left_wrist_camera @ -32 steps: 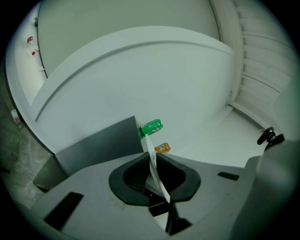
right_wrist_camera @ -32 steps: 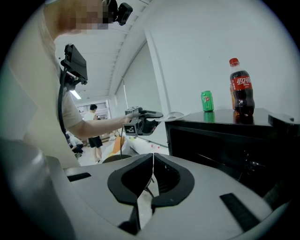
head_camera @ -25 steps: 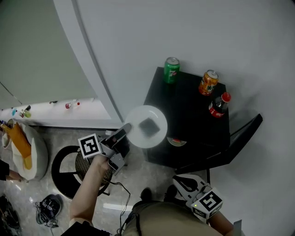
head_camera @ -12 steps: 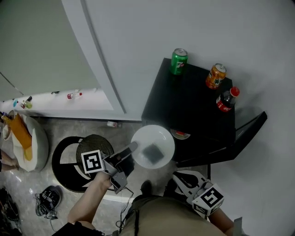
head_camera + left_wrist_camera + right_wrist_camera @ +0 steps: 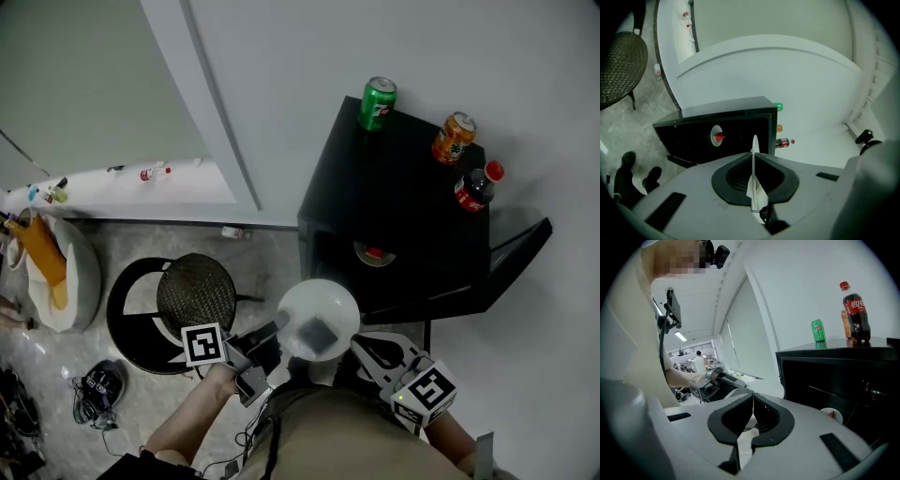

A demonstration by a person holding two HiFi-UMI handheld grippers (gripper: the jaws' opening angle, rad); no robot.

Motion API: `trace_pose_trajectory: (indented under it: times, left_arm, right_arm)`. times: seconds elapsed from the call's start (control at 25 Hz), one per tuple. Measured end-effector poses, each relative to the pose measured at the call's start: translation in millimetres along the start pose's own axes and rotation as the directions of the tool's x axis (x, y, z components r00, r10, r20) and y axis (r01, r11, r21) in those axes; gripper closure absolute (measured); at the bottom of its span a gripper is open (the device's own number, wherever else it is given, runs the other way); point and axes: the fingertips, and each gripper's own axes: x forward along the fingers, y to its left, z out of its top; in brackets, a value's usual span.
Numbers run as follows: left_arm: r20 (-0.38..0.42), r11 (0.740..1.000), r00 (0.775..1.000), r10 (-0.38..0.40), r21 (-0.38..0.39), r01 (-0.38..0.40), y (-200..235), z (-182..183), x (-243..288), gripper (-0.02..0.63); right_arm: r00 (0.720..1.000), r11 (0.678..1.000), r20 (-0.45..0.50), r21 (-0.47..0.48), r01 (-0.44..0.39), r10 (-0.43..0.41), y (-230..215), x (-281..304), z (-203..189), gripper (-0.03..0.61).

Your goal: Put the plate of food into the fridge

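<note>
With our left gripper point(image 5: 272, 330) pinching the plate point(image 5: 314, 295) by its rim just before the open fridge point(image 5: 403, 197), and the right gripper point(image 5: 370, 349) shut and empty, we should hold it level and slide it in clear of the dish point(image 5: 374, 253) inside.

Head view looks steeply down; all three views share the fridge point(image 5: 403, 216).

- The right gripper point(image 5: 753, 401) has its jaws pressed together, with nothing between them.
- Beyond it, the left gripper point(image 5: 732, 380) grips a round white plate point(image 5: 765, 389) by the rim.
- On the right, the open black fridge point(image 5: 811, 376) carries a green drink can point(image 5: 818, 330) and a red-capped cola bottle point(image 5: 855, 315) on top.
- A small white dish of red food point(image 5: 828, 414) sits inside.
</note>
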Motion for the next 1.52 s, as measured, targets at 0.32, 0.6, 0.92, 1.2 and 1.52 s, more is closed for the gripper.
trace_pose_trajectory:
  times: [0.32,0.6,0.92,1.2,1.52]
  left_arm:
    - [0.065,0.997,0.995,0.076,-0.032,-0.074,46,1,-9,0.597]
    - [0.076,0.999,0.996,0.043,-0.018,-0.041,37,5,-1,0.597]
    - [0.057,1.000,0.998,0.016,-0.016,-0.015,31,0,-1,0.597]
    - [0.029,1.000,1.000,-0.008,-0.028,0.008,30,-10,-7,0.597]
    - [-0.001,1.000,1.000,0.004,-0.027,-0.004,38,-15,-17,0.595]
  right_arm:
    - [0.999,0.998,-0.034,-0.052,-0.033,0.032,14,7,-4,0.558]
    - [0.993,0.993,-0.080,-0.067,-0.095,0.090,31,20,-14,0.558]
    - [0.983,0.986,-0.119,-0.081,-0.148,0.138,56,38,-21,0.558]
    - [0.981,0.991,-0.171,-0.080,-0.103,0.088,65,51,-37,0.558]
    - [0.982,0.994,-0.187,-0.105,0.003,-0.022,62,56,-44,0.558]
